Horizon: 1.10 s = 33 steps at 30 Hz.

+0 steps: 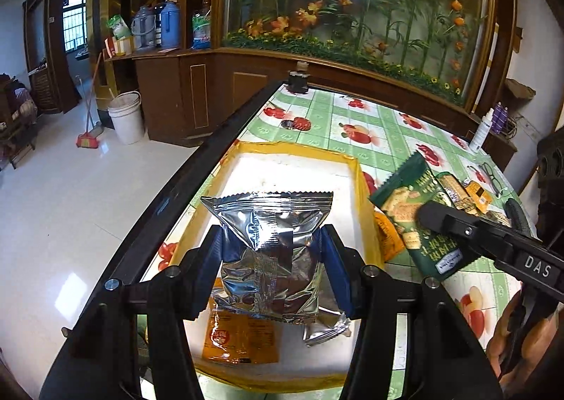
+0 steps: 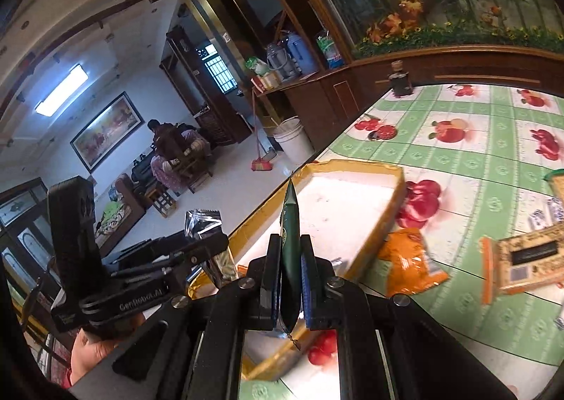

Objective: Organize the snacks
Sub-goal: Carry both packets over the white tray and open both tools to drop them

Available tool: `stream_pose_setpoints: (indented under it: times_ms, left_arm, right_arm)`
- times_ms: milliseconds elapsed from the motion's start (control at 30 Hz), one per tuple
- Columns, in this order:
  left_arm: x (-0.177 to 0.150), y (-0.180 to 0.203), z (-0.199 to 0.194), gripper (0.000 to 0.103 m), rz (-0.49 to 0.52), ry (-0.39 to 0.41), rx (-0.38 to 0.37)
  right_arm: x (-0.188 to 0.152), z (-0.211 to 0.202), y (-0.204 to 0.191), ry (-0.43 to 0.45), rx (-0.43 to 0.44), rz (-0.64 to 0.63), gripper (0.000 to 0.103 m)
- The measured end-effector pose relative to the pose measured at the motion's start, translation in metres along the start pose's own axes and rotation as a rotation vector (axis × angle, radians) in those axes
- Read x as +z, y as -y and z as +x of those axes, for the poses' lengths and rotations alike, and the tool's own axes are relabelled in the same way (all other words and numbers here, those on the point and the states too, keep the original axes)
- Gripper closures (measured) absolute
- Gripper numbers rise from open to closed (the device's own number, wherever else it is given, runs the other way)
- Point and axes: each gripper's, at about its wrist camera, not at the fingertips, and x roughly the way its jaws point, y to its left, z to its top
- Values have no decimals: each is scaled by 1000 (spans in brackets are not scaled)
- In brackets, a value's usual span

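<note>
In the left wrist view my left gripper [image 1: 271, 245] is shut on a silver foil snack packet [image 1: 268, 220], held upright over a white tray with a yellow rim [image 1: 359, 188]. An orange packet [image 1: 239, 340] and a second silver packet [image 1: 324, 326] lie in the tray's near end. My right gripper [image 2: 289, 259] is shut on a green snack packet [image 2: 290, 223], seen edge-on above the tray's near rim [image 2: 352, 167]. From the left, that green packet [image 1: 412, 209] hangs just right of the tray in the right gripper [image 1: 433, 215].
An orange packet [image 2: 405, 259] and a cracker box [image 2: 528, 259] lie on the green fruit-print tablecloth right of the tray, with more snack packs [image 1: 461, 192]. A dark jar [image 1: 299, 81], spray bottle [image 1: 481, 132] and glasses [image 1: 491, 176] sit farther back. The table's black edge [image 1: 197, 167] runs along the left.
</note>
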Motion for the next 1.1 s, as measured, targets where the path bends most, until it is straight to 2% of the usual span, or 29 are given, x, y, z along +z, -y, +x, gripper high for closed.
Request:
stream_pose_setpoints:
  times_ms: [167,433,833,967,1000,1033,1100]
  left_arm:
    - [-5,-5,13,49,16,-26,44]
    - [-8,-18,27,49,-7,-75,56]
    - [-6,-21,34,49,2,-85,69]
    - [-5,-22,34,47,-12,-93,77]
    - [-5,-20,34,43,-13,-92,81]
    - [-5,-20,33,33,-11,-91,90]
    - [-5,-18,31,23,-7,-81,88]
  right_arm:
    - [4,34,-3,-31,-14,0,94]
    - [7,70,7,-80,-29,26,94]
    - [6,82,13,-95,-32,31,94]
    - [7,75,9,-86,-29,26,90]
    - [7,73,10,-83,-28,27,90]
    - [6,70,10,-79,-34,25,89]
    - [6,65,11,-72,-52,25,82]
